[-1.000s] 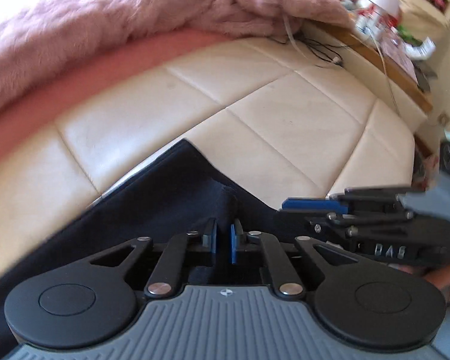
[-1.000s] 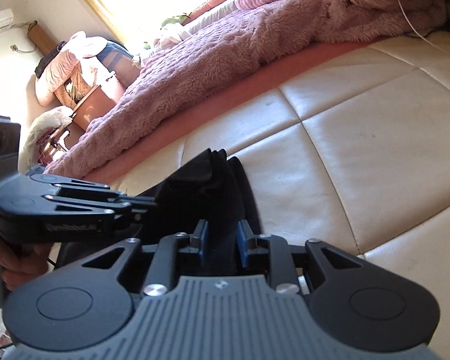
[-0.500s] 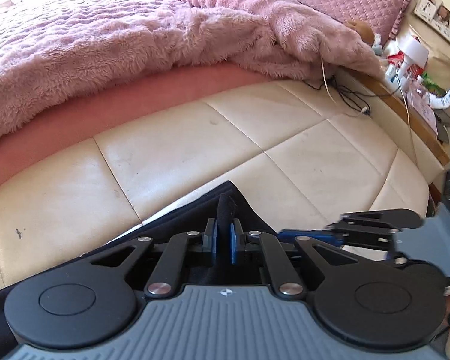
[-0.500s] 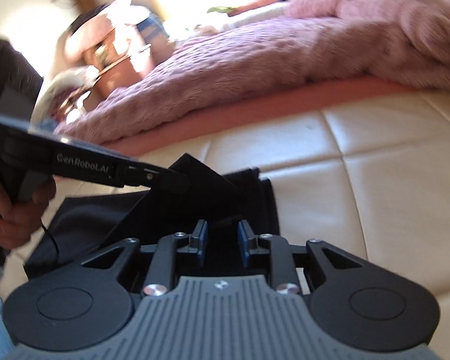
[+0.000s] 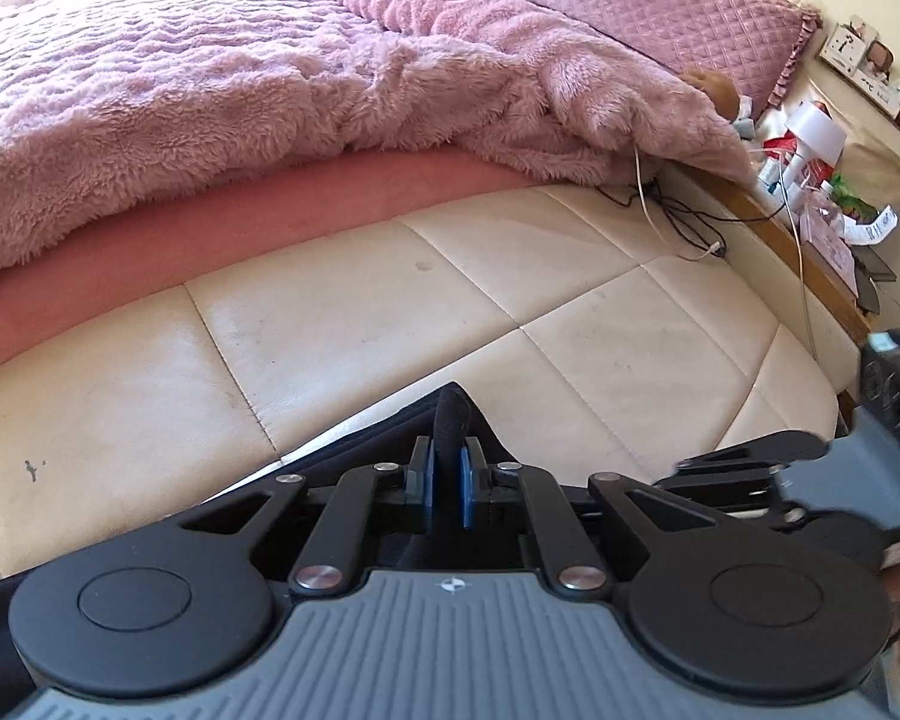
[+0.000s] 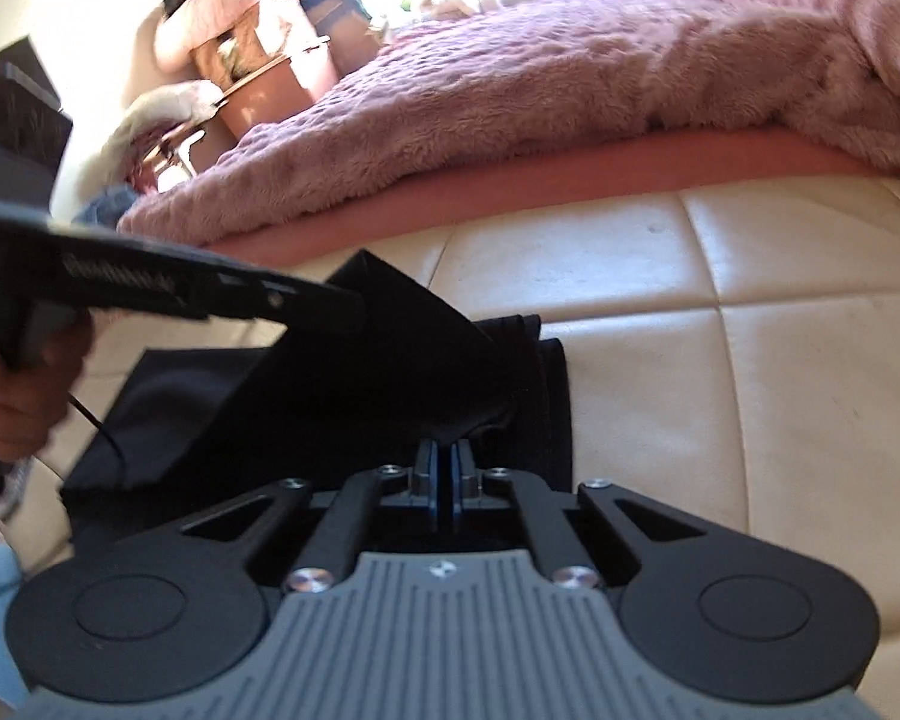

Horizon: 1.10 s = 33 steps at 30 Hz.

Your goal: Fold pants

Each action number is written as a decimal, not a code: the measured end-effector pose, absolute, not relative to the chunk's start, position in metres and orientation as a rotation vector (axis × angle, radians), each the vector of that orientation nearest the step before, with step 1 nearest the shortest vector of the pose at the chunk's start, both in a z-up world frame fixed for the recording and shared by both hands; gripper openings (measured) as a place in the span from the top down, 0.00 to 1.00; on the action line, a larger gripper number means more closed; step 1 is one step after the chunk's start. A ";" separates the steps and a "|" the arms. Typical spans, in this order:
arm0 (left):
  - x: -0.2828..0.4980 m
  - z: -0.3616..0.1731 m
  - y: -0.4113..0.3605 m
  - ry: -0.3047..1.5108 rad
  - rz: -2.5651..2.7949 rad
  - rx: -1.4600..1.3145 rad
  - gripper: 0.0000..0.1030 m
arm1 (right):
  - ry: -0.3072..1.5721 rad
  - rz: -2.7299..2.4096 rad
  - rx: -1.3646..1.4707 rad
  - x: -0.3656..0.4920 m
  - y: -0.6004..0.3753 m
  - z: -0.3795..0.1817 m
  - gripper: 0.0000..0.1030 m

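A pair of dark pants (image 6: 342, 396) lies partly lifted above the cream quilted leather edge of a bed (image 5: 390, 300), with a fluffy pink blanket (image 5: 240, 72) heaped on the mattress beyond. The left gripper (image 5: 448, 483) is closed on a raised peak of the dark fabric, which pokes up between its blue pads. The right gripper (image 6: 444, 474) is also pinched closed on a bunched corner of the same cloth. In the right wrist view the left gripper reaches in from the left side, and the fabric between the two tools hangs as a raised sheet over a flatter layer of the pants resting on the leather. This looks like the middle of a fold, with one end of the pants being carried over the rest. The risk from here is that each hold is only a small pinch of cloth, so a quick pull could slip a corner free and drop the fold crooked. If the two grippers travel unevenly, the edges may land misaligned or trap a wrinkle. White and black charging cables (image 5: 672, 210) lie on the leather well beyond the pants, and could snag if the cloth is swept that far.
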State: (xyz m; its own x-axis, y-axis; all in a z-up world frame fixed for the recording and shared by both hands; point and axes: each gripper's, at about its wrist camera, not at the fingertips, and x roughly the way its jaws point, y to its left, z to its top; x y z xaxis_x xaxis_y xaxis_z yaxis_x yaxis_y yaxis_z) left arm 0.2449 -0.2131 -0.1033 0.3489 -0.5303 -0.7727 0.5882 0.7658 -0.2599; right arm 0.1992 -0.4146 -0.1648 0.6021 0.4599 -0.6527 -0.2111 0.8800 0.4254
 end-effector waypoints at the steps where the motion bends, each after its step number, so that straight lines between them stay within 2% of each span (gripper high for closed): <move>1: 0.245 -0.106 -0.215 0.981 -0.730 0.066 0.92 | 0.855 0.369 0.340 0.198 -0.418 -0.163 1.00; 12: 0.237 -0.157 -0.239 1.099 -0.750 -0.024 0.92 | 0.926 0.239 0.442 0.187 -0.431 -0.167 1.00; 14: 0.237 -0.160 -0.240 1.111 -0.748 -0.055 0.88 | 0.928 0.242 0.439 0.186 -0.426 -0.167 1.00; 16: 0.242 -0.159 -0.238 1.141 -0.759 -0.107 0.77 | 0.933 0.240 0.427 0.183 -0.423 -0.167 1.00; 18: 0.245 -0.154 -0.233 1.155 -0.781 -0.150 0.73 | 0.938 0.233 0.410 0.180 -0.422 -0.166 0.99; 20: 0.244 -0.145 -0.223 1.143 -0.789 -0.199 0.65 | 0.939 0.223 0.409 0.178 -0.424 -0.164 0.94; 22: 0.241 -0.132 -0.205 1.101 -0.778 -0.244 0.51 | 0.931 0.211 0.419 0.176 -0.427 -0.159 0.80; 23: 0.238 -0.125 -0.191 1.073 -0.759 -0.261 0.48 | 0.922 0.210 0.424 0.174 -0.427 -0.156 0.79; 29: 0.221 -0.103 -0.102 0.980 -0.539 -0.214 0.46 | 0.857 0.234 0.357 0.173 -0.397 -0.137 0.79; 33: 0.208 -0.100 -0.029 0.944 -0.372 -0.209 0.40 | 0.846 0.259 0.303 0.180 -0.361 -0.133 0.79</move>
State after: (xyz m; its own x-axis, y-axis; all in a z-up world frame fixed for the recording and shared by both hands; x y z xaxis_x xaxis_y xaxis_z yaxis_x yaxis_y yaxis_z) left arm 0.2085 -0.0285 -0.1000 0.5295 -0.3995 -0.7483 0.2189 0.9166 -0.3345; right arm 0.1805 -0.3613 -0.1333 0.6359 0.3422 -0.6918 -0.1042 0.9262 0.3624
